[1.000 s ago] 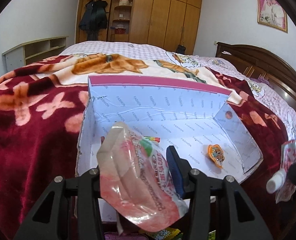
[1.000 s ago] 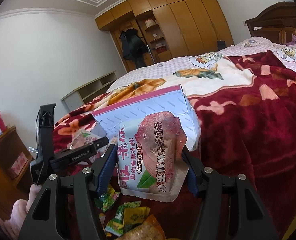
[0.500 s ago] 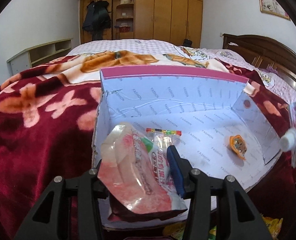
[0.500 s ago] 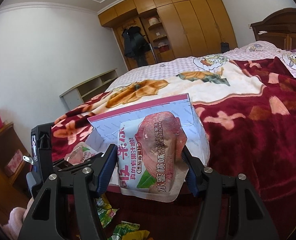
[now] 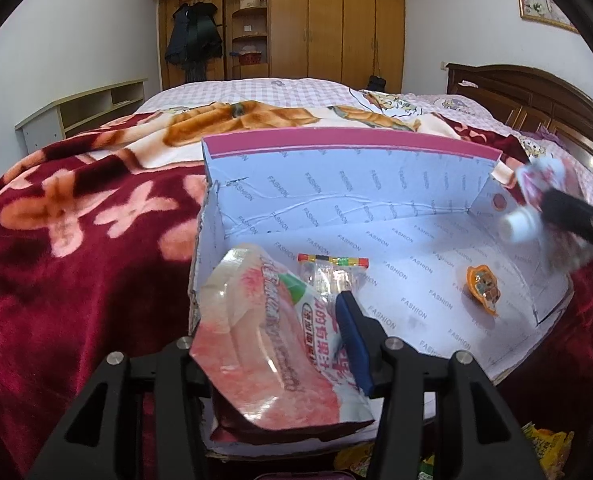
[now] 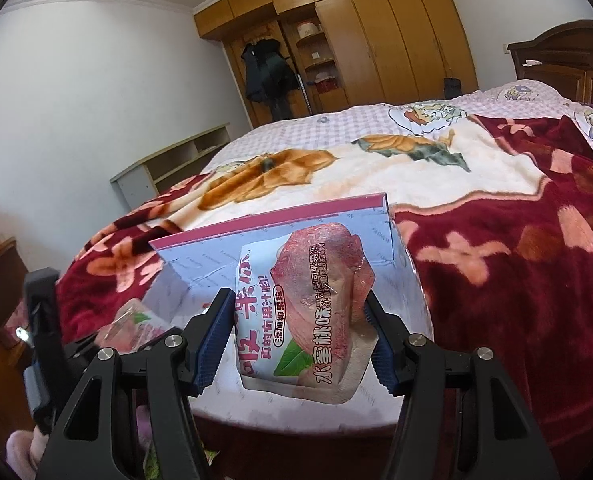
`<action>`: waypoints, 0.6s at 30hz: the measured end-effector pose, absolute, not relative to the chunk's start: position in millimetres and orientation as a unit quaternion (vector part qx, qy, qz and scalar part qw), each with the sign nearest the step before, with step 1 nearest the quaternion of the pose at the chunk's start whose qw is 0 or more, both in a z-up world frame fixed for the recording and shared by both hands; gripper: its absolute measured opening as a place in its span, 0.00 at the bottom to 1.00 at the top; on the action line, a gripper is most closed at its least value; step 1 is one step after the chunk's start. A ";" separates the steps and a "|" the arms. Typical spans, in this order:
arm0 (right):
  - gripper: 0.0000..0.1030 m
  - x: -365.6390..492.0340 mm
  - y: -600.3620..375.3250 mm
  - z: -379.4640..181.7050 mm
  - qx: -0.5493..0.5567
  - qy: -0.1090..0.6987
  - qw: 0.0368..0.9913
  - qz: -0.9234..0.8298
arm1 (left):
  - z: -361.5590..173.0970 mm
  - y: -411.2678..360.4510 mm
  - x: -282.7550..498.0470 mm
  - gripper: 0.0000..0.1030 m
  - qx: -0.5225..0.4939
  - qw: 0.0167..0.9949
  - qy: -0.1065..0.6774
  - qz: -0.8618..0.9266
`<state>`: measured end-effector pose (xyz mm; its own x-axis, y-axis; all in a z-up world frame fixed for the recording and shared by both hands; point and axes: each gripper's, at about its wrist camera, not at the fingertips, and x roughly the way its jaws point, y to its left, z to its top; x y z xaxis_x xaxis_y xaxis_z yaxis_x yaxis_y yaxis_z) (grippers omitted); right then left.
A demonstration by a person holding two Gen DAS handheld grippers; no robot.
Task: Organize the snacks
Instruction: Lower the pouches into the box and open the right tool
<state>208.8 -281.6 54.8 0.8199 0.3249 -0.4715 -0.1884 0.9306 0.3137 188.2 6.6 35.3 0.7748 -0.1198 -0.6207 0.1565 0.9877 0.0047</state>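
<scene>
L gripper (image 5: 272, 328) & R gripper (image 6: 296, 336) each clamp a peach jelly pouch (image 5: 264, 332) (image 6: 308, 312) w/ Chinese text over the "FASHION"-printed box (image 5: 376, 184).

My left gripper (image 5: 274, 332) is clamped on a pink peach pouch (image 5: 272, 344) over the near left corner of the open box (image 5: 336, 184). Inside lie a clear candy packet (image 5: 330, 274) and an orange jelly cup (image 5: 482, 288). The box sits on a red blanket (image 5: 76, 260).
</scene>
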 end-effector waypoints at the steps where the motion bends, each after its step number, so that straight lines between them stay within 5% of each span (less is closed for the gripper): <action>1: 0.61 211.8 -280.8 54.6 0.127 0.269 0.945 0.135 | 35.0 5.7 188.3 0.51 0.033 0.942 0.327 -0.072; 18: 0.61 257.6 -281.3 26.4 0.122 0.321 0.933 0.105 | 33.4 1.5 187.9 0.52 0.042 0.942 0.324 -0.070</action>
